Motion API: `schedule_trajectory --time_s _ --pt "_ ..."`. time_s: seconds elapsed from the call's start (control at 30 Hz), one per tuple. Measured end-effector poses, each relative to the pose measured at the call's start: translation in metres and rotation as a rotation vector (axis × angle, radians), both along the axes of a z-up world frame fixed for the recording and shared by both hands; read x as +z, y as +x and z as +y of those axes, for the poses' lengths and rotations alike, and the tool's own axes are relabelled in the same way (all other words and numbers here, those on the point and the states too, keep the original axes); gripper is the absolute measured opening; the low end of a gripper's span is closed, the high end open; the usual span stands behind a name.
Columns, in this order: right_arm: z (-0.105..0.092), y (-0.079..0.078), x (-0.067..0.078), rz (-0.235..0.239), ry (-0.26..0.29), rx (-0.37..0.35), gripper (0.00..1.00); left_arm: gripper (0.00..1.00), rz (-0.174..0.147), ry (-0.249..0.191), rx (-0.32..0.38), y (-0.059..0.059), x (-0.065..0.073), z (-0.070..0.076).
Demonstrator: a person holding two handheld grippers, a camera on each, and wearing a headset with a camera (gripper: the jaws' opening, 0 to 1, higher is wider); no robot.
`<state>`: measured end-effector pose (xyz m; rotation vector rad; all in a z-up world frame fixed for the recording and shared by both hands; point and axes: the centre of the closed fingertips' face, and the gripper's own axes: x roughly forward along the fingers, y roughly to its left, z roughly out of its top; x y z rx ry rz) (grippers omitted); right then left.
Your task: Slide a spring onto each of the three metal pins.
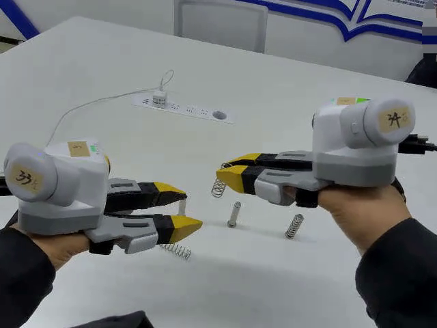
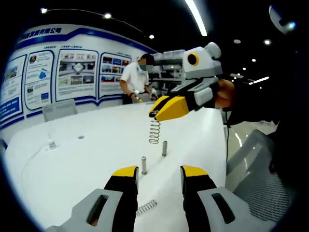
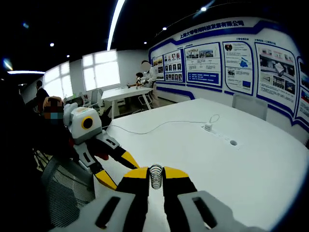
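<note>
Head view: at the lower left, a hand holds the grey-and-white left gripper [image 1: 191, 208]. Its black, yellow-tipped jaws are apart and grip nothing. A short upright metal pin [image 1: 182, 202] shows just by its tips. Below them a small silver coil spring [image 1: 176, 250] lies flat on the white table [image 1: 287, 287]. At centre, a second coil spring [image 1: 218, 188] hangs from the closed tips of the right gripper [image 1: 222, 172], which reaches in from the right, above the table. Just right of it a second metal pin [image 1: 234, 214] stands upright and bare. Further right, a third coil spring [image 1: 294, 225] stands tilted on the table; I cannot tell whether a pin is inside it. Toward the upper centre lies a white power strip [image 1: 183, 108] with a thin cable.

Left gripper view: between the parted jaws at the bottom lies the flat spring. Above it stand the two bare pins. The hanging spring is above the farther pin and slightly to its left, not touching it.

Right gripper view: at bottom centre, the jaws pinch the second coil spring by its sides.
</note>
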<state>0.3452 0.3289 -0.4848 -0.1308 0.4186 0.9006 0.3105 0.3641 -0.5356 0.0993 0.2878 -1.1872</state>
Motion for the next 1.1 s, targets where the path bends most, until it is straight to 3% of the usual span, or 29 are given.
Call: schedule_trajectory --time_s 0.2,0.47,0.7,1.1 --pt "-0.021 0.019 -0.009 -0.022 -0.057 -0.057 0.12 0.43 -0.031 0.035 0.004 -0.003 0.001 0.014" --pt "-0.035 0.036 -0.040 -0.008 -0.116 -0.099 0.12 0.49 -0.020 0.014 0.059 -0.001 0.002 0.031" --pt "-0.037 0.044 -0.064 0.027 -0.140 -0.099 0.12 0.51 0.009 -0.003 0.064 -0.005 -0.008 0.024" --pt "-0.042 0.044 -0.087 0.068 -0.142 -0.120 0.12 0.52 0.034 0.000 0.062 -0.008 -0.015 0.022"
